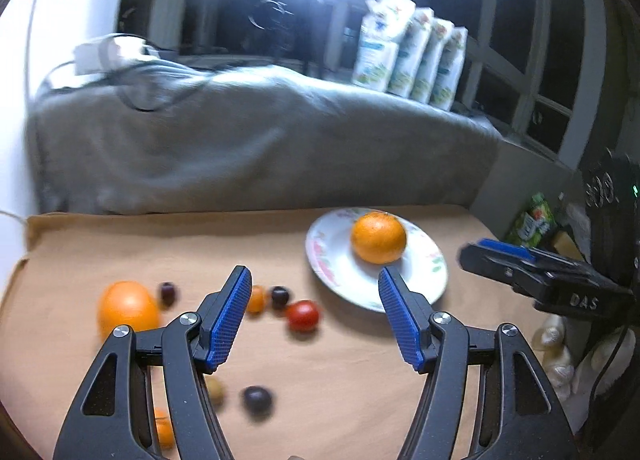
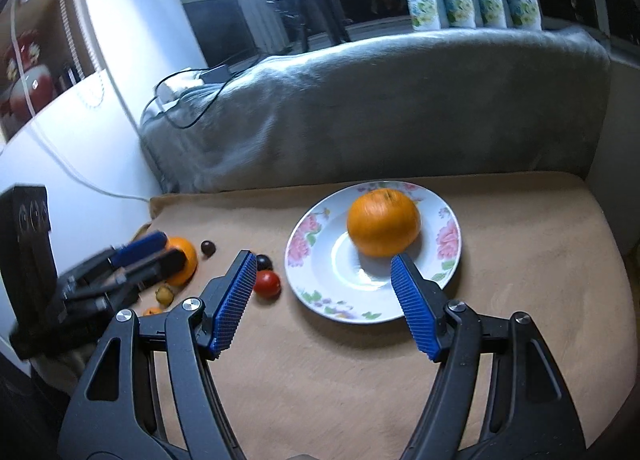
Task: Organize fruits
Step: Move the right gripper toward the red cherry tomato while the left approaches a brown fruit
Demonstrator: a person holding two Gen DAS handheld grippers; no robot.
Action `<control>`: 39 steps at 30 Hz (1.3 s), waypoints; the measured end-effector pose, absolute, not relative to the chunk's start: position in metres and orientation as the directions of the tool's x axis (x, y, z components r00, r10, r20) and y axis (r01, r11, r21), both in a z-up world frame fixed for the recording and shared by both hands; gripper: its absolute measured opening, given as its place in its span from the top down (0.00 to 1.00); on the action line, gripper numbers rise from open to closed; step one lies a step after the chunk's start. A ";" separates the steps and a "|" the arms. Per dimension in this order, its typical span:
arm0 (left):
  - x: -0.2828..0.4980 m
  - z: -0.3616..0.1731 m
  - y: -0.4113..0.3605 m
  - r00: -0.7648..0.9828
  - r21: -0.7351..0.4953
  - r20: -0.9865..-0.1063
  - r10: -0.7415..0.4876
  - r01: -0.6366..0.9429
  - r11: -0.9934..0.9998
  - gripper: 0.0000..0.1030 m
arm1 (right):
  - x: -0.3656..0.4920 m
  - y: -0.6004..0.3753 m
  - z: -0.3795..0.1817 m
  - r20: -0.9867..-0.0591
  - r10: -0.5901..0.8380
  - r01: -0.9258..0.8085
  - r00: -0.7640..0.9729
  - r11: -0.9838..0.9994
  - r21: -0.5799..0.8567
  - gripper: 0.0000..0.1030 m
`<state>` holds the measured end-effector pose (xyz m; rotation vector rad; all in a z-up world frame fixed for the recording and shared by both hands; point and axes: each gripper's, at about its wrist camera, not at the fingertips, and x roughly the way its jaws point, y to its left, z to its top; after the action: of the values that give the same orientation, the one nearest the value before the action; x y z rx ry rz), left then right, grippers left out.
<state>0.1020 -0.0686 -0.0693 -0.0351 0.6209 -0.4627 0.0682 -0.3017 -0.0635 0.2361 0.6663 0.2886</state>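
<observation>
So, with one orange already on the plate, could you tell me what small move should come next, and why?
Probably lower the left gripper toward the second orange and straddle it. Both grippers are open and empty, one orange already sits on the plate, and the other large fruit lies loose on the cloth on the left gripper's side, among the small fruits.

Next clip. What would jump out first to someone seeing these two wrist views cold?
A big orange sits alone on a flowered plate toward the far right of the tan cloth. To the left, loose fruit is scattered on the cloth: a second orange, a red tomato and some small dark ones. Both blue-padded tongs, left and right, hang open and empty.
</observation>
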 end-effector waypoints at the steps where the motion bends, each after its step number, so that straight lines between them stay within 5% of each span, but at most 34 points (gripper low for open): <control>1: 0.100 -0.068 -0.060 0.725 -0.162 -0.550 -0.415 0.395 0.904 0.36 | 0.065 -0.297 -0.063 -0.567 0.341 -0.201 0.750 0.934 0.296 0.30; 11: 0.086 -0.079 0.012 0.746 -0.162 -0.592 -0.305 0.261 0.952 0.37 | 0.058 -0.270 -0.069 -0.582 0.386 -0.267 0.716 0.921 0.282 0.30; 15: 0.076 -0.083 0.029 0.742 -0.169 -0.603 -0.294 0.241 0.956 0.45 | 0.058 -0.260 -0.071 -0.604 0.392 -0.289 0.694 0.920 0.264 0.31; 24: 0.060 -0.094 0.042 0.711 -0.171 -0.634 -0.304 0.254 0.952 0.60 | 0.058 -0.224 -0.089 -0.659 0.452 -0.388 0.602 0.886 0.253 0.51; 39: 0.055 -0.115 0.049 0.679 -0.196 -0.670 -0.299 0.226 0.954 0.65 | 0.079 -0.188 -0.110 -0.709 0.467 -0.453 0.529 0.861 0.230 0.60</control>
<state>0.0547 0.0490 -0.1146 -0.0997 0.7697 -0.2954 0.0791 -0.1884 -0.1096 0.0177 0.8518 0.5498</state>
